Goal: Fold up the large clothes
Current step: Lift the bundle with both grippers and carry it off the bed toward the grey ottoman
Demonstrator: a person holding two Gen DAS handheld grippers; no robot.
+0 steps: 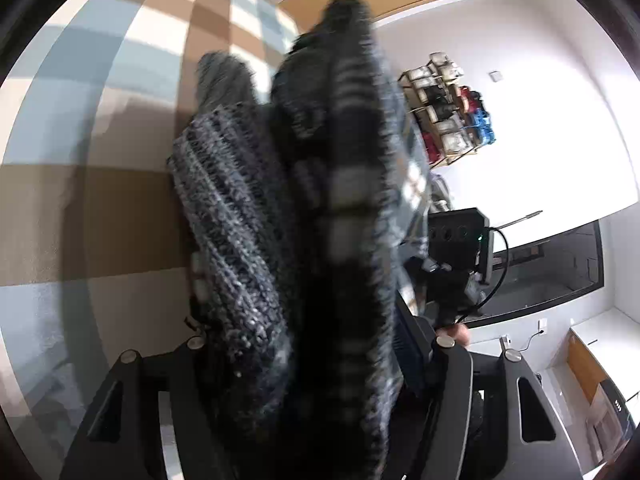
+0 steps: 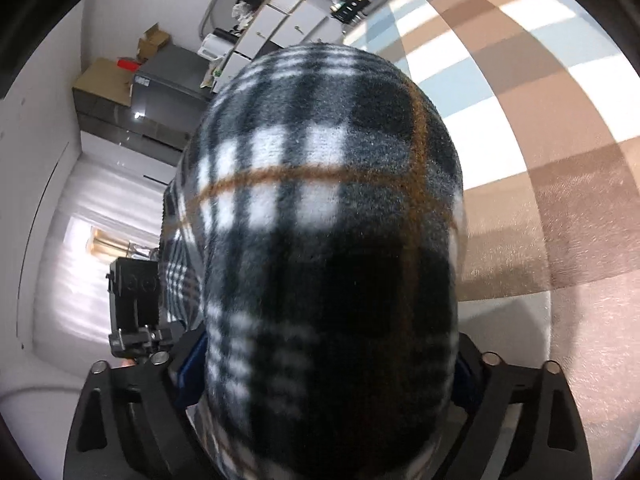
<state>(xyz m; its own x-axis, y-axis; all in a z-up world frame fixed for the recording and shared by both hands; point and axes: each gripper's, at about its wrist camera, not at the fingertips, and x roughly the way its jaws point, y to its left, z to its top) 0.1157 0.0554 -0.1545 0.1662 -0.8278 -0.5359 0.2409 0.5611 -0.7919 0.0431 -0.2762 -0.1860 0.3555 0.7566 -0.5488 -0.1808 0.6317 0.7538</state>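
Left gripper (image 1: pixel 304 392): jaws stand partly apart with a thick bundle of plaid fleece garment (image 1: pixel 344 184) and its dark ribbed knit trim (image 1: pixel 236 216) bunched between them. The fabric hides the fingertips, so whether the pads press it cannot be told.

Right gripper (image 2: pixel 328 380): jaws stand wide, and a rounded bulge of the same fleece (image 2: pixel 328 200) fills the gap and covers the fingertips; pad contact cannot be told. The fleece is soft and fuzzy, black-and-white check with thin orange lines.

Beyond, the checked carpet (image 2: pixel 540 160) in tan, white and pale blue lies under both bundles. A far wall shelf (image 1: pixel 448 112) is too small to read.
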